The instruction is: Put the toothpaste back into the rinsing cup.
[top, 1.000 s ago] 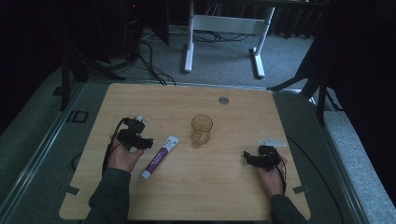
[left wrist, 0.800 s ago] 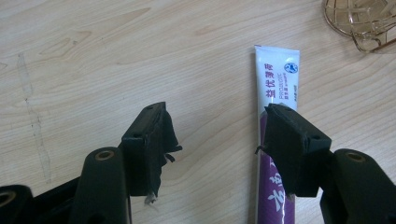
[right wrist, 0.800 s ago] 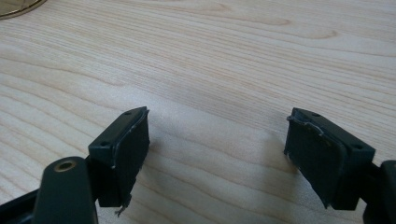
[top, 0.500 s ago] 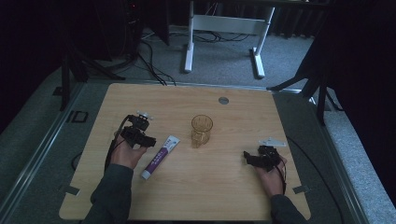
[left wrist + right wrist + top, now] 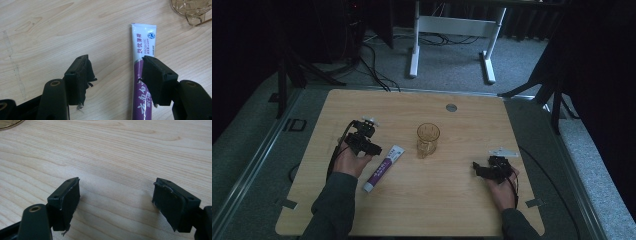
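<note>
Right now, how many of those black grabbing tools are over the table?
2. The left gripper hovers at the table's left, open, one of its fingers over the purple toothpaste tube. The right gripper sits open at the table's right, over bare wood.

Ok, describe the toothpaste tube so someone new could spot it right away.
On the wooden table, look left of the amber glass mug, beside the left gripper. The toothpaste tube lies flat there: long, purple and white, unlike anything else there.
</note>
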Tool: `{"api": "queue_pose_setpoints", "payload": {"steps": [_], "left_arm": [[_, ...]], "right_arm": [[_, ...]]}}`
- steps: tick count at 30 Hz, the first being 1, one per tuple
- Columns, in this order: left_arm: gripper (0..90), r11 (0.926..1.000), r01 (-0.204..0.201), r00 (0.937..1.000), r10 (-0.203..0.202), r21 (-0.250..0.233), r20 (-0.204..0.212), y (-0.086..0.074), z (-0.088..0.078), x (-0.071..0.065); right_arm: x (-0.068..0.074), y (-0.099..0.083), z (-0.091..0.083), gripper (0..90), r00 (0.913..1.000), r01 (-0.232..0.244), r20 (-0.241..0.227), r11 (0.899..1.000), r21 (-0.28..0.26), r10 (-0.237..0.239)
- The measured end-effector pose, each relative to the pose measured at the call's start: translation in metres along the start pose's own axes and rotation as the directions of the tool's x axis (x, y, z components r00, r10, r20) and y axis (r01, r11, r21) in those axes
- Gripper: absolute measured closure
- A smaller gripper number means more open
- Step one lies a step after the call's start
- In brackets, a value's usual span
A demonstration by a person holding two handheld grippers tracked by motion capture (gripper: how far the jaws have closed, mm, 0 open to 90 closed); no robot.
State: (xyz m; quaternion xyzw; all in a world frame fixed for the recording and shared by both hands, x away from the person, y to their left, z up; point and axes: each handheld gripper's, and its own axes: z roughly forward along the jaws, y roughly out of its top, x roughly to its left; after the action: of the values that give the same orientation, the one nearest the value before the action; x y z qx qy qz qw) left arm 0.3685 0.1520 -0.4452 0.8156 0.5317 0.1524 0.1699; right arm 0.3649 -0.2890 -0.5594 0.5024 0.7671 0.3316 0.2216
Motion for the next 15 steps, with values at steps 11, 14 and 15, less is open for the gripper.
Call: {"api": "queue_pose_setpoints", "payload": {"steps": [11, 14, 15], "left_arm": [[39.6, 0.9985, -0.023, 0.9997, 0.023, 0.05, -0.002, 0.0076, 0.0067, -0.0068], [40.4, 0.9978, -0.028, 0.9996, 0.028, 0.06, 0.002, 0.0086, 0.0083, -0.0088], [40.5, 0.9975, -0.029, 0.9996, 0.029, 0.065, 0.002, 0.0091, 0.009, -0.0094]], "right_arm": [[0.0001, 0.0, 0.0, 21.7, 1.0, -0.001, 0.0, 1.0, 0.0, 0.001], [0.0001, 0.0, 0.0, 21.7, 1.0, -0.001, 0.0, 1.0, 0.0, 0.001], [0.0001, 0.0, 0.0, 21.7, 1.0, -0.001, 0.0, 1.0, 0.0, 0.001]]}}
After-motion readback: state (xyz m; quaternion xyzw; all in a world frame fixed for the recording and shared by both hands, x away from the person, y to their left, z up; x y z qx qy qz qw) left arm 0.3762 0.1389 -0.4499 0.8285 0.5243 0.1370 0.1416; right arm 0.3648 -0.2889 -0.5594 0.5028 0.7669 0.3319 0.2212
